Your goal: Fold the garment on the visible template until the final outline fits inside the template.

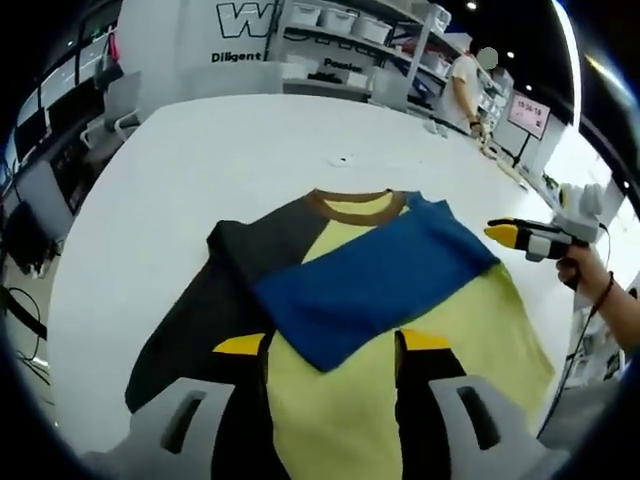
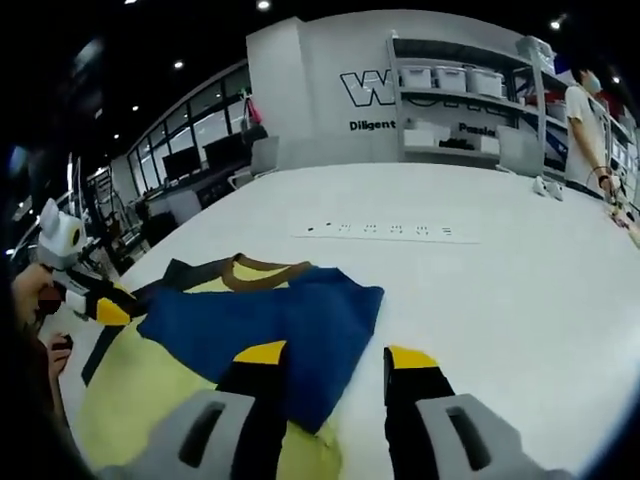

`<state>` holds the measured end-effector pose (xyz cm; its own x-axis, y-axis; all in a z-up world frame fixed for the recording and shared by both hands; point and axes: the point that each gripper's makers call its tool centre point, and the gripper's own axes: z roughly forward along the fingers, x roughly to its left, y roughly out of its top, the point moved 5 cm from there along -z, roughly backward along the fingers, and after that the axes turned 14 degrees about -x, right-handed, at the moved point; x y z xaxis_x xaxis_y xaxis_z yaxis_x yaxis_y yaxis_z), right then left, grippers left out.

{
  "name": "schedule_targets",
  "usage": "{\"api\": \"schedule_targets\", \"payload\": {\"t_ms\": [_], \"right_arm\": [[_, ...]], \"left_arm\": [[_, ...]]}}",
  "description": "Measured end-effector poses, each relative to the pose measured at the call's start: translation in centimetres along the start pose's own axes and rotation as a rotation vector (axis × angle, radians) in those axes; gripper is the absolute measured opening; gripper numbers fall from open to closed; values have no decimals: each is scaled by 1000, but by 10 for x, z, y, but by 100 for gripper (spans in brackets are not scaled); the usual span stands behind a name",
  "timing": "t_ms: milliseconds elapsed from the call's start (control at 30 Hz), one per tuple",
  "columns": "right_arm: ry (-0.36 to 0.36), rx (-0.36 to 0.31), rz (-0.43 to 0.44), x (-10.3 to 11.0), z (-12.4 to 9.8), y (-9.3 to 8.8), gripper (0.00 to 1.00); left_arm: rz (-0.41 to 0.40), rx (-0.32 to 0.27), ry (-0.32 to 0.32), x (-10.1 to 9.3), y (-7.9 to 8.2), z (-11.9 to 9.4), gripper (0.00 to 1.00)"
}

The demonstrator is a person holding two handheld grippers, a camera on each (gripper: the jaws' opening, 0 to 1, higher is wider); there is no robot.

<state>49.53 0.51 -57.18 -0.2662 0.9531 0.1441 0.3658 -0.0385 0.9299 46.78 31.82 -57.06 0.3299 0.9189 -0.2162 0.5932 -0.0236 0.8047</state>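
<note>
Blue sleeve (image 1: 375,285) is laid across the shirt (image 1: 400,390), narrowing its outline; both grippers (image 1: 335,345) (image 2: 325,358) are held wide, empty.

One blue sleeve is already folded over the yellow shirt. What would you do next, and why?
Probably fold the dark sleeve inward over the yellow body, as the blue sleeve already lies. The dark one is spread out on the white table, widening the outline. The left gripper is open above the shirt, nearest to it.
</note>
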Motion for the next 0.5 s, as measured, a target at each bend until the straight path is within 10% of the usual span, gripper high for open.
{"api": "schedule_targets", "payload": {"t_ms": [500], "right_arm": [[-60,74,78,-4,-17,-33,14]], "left_arm": [[-102,34,53,-2,-21,8,26]]}}
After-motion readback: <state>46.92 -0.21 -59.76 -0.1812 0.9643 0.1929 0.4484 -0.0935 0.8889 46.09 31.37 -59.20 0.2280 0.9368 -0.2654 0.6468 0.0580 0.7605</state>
